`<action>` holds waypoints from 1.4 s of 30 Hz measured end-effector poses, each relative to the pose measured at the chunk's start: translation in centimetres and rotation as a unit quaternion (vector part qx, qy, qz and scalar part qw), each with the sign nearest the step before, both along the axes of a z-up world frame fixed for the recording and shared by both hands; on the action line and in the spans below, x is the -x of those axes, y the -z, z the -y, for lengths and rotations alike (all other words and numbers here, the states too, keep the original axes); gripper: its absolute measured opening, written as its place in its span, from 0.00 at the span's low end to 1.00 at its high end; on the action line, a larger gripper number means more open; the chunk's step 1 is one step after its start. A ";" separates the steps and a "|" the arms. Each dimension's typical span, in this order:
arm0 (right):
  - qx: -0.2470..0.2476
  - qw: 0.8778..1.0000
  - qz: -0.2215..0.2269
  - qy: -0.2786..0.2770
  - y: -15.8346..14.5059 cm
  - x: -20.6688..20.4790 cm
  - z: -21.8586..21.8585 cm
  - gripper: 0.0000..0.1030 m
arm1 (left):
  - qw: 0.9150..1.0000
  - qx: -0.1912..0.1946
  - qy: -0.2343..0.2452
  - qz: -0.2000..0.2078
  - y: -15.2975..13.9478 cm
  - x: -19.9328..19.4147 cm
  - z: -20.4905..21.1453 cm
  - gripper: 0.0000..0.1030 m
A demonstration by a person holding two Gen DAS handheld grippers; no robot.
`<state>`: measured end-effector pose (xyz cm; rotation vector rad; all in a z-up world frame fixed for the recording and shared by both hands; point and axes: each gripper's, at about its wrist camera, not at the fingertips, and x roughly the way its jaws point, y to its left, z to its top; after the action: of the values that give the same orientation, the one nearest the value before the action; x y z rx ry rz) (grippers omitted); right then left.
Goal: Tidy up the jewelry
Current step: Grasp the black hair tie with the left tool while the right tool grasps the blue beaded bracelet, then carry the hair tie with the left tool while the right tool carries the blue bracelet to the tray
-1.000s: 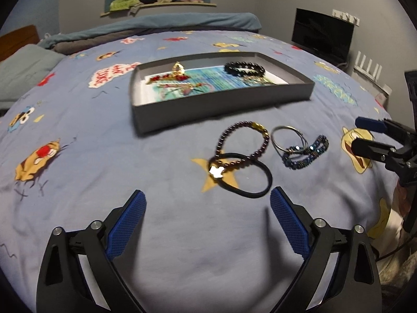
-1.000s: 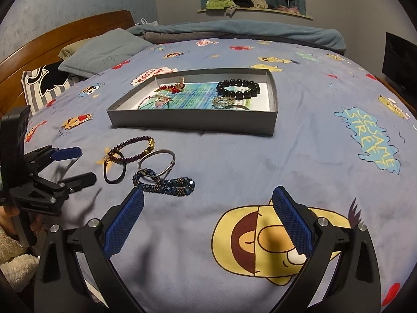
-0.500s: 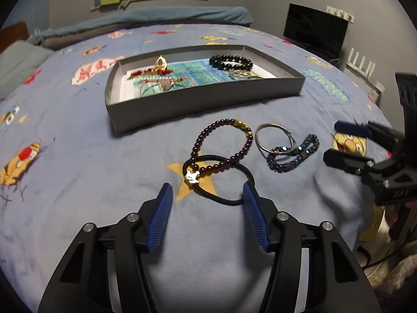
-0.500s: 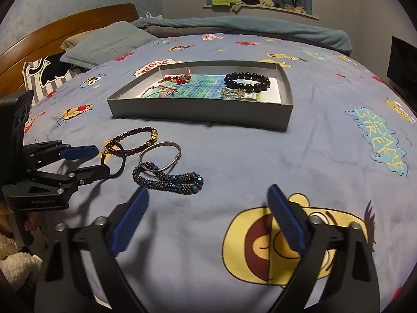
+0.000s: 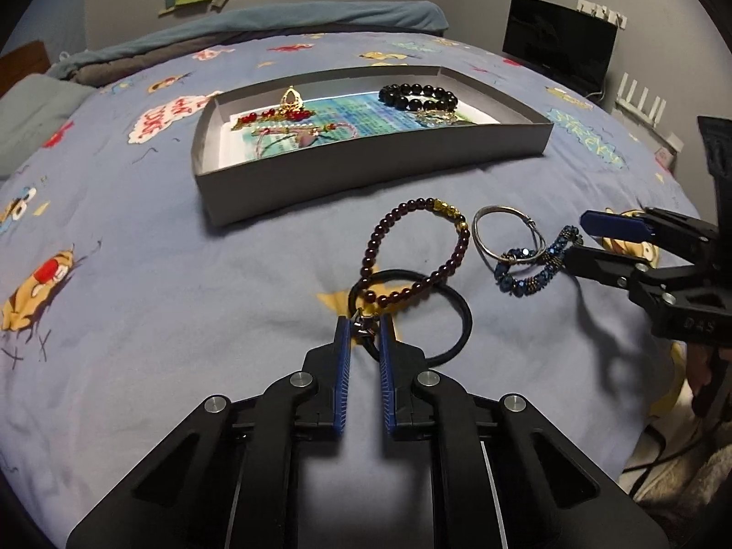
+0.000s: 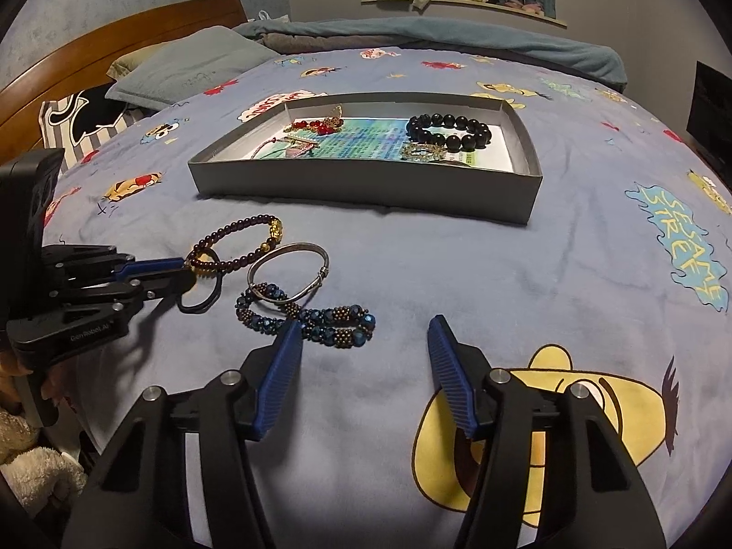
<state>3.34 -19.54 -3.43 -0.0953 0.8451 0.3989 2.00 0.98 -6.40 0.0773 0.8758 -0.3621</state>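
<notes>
Left hand-held gripper [image 5: 364, 327], marked "GenRobot.AI" on its body, pads closed on the black cord [image 5: 450, 315] at its silver charm [image 5: 362, 325], on the bedspread [image 5: 183, 274]. A garnet bracelet [image 5: 414, 247] overlaps the cord; beside it lie a bangle [image 5: 480, 233] and a blue beaded bracelet [image 6: 315, 318]. Right hand-held gripper [image 6: 363, 347], jaws apart, hovers at the blue bracelet. Grey tray [image 6: 366, 185] holds black beads [image 6: 448, 130]. Bedspread print reads "SESAME STREET" [image 6: 684, 240].
</notes>
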 end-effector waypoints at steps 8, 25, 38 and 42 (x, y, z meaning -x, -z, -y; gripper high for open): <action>0.005 1.000 0.000 -0.011 0.2 0.0 -0.8 0.38 | 1.000 -0.022 0.011 0.015 -0.4 0.9 0.3 0.13; -0.005 0.999 0.033 -0.021 -2.6 1.5 -0.4 0.07 | 0.999 -0.012 -0.001 0.052 -3.4 1.9 -1.8 0.13; -0.006 0.996 0.088 -0.003 -7.2 0.0 0.9 0.07 | 0.995 0.001 -0.014 0.098 -7.4 1.7 -3.0 0.13; -0.006 0.994 0.108 -0.001 -8.9 -1.2 0.9 0.07 | 0.994 0.015 -0.019 0.105 -8.6 0.9 -3.4 0.13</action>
<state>4.58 -20.46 5.48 -0.1253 0.6293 0.3872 1.10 4.43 2.21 0.0703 0.6621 -0.3246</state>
